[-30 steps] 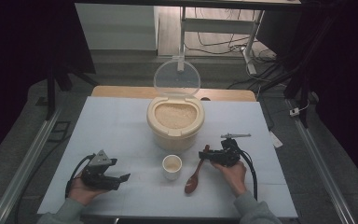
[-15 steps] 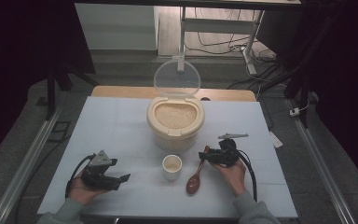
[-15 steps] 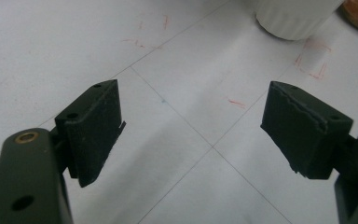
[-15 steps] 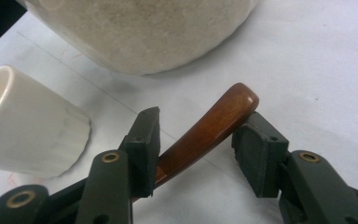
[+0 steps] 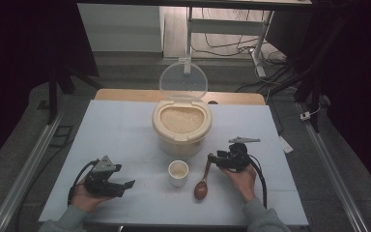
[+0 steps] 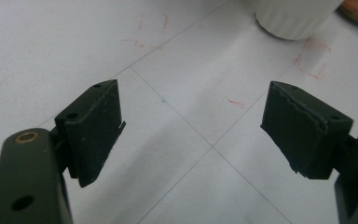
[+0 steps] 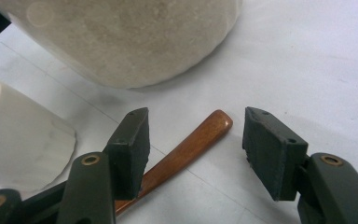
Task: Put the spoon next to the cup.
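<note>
Brown wooden spoon (image 7: 186, 149) flat on bench, handle between right claw (image 7: 196, 144) jaws, just been opening, released.

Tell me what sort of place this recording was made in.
Probably a lab or workshop test bench, not a kitchen. A pale work table stands on metal rails in a dark room, cables trail over the floor behind it, and a rice container sits on it as a staged prop.
</note>
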Tool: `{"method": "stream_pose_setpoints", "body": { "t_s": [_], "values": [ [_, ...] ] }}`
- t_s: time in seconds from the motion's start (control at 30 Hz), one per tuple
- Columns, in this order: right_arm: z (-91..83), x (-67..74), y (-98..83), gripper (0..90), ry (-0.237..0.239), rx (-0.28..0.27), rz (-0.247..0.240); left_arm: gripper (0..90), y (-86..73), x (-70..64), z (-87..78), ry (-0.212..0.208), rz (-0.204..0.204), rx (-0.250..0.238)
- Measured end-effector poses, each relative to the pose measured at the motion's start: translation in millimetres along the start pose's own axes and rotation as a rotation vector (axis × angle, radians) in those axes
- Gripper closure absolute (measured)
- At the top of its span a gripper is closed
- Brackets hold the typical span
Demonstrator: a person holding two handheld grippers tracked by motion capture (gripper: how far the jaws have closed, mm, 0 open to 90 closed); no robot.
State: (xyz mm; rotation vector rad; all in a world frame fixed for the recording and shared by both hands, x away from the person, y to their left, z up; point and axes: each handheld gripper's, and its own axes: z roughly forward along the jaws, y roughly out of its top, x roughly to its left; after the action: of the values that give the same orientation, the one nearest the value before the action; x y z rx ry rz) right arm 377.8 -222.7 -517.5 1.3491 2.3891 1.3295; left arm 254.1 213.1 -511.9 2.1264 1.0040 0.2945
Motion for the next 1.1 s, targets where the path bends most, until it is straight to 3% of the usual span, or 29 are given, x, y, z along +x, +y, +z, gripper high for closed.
{"method": "stream_pose_setpoints", "body": {
  "t_s": [0.27,0.57,0.87,1.1],
  "values": [
    [-5.9,2.2,0.0,41.4,0.015,-0.015,-0.035,20.2,0.1,0.5,-0.3,-0.001,-0.001,-0.002],
    [-21.2,5.3,-4.3,36.9,0.031,-0.024,-0.131,20.1,0.2,0.5,-0.7,-0.001,0.000,-0.003],
    [-42.8,8.4,-16.0,35.5,0.031,-0.044,-0.189,20.1,0.0,1.0,-1.2,0.003,-0.004,-0.008],
    [-63.7,5.3,-25.5,35.5,0.032,-0.080,-0.190,20.1,-0.3,1.8,-1.9,0.003,-0.005,-0.011]
  ]
}}
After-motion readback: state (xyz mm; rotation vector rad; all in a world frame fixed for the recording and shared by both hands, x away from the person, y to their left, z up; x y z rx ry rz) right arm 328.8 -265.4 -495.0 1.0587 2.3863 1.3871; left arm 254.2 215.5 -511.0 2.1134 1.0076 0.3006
